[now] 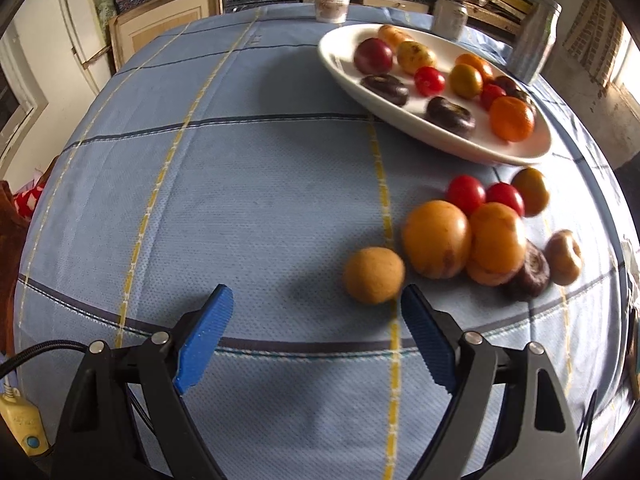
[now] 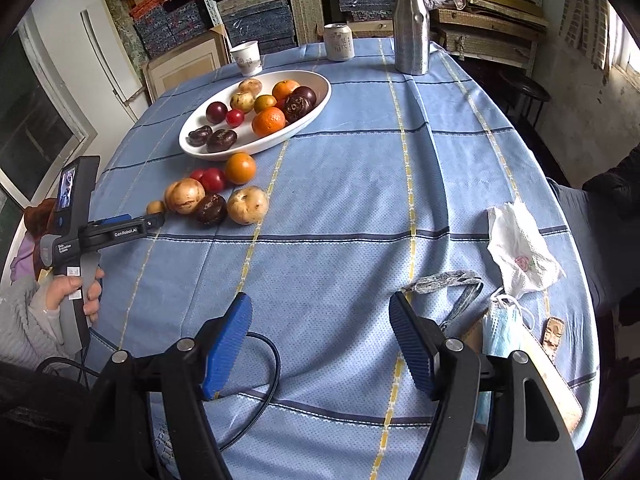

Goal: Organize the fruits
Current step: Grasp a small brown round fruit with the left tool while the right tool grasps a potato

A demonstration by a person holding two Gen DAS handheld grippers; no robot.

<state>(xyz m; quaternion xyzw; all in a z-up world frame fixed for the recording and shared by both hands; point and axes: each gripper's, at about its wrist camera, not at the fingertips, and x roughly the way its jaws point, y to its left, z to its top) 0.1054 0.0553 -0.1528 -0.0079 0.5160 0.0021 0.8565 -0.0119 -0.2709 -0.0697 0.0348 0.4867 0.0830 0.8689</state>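
Note:
In the left wrist view my left gripper (image 1: 316, 294) is open above the blue checked cloth, with nothing between its blue pads. A small tan round fruit (image 1: 374, 275) lies just ahead of its right fingertip (image 1: 410, 296), apart from it. Behind that sits a loose pile: two big yellow-orange fruits (image 1: 436, 238), red tomatoes (image 1: 465, 193), a dark brown fruit (image 1: 528, 272). A white oval plate (image 1: 400, 120) farther back holds several fruits. In the right wrist view my right gripper (image 2: 320, 300) is open over bare cloth, and the left gripper (image 2: 158, 220) reaches toward the pile (image 2: 211, 209) near the plate (image 2: 256, 148).
A paper cup (image 2: 247, 58), a can (image 2: 338, 42) and a steel bottle (image 2: 412, 24) stand at the far edge. At the right lie a white bag (image 2: 520, 248), a face mask (image 2: 502, 328) and a lanyard (image 2: 448, 284). A black cable (image 2: 264, 380) loops near the front edge.

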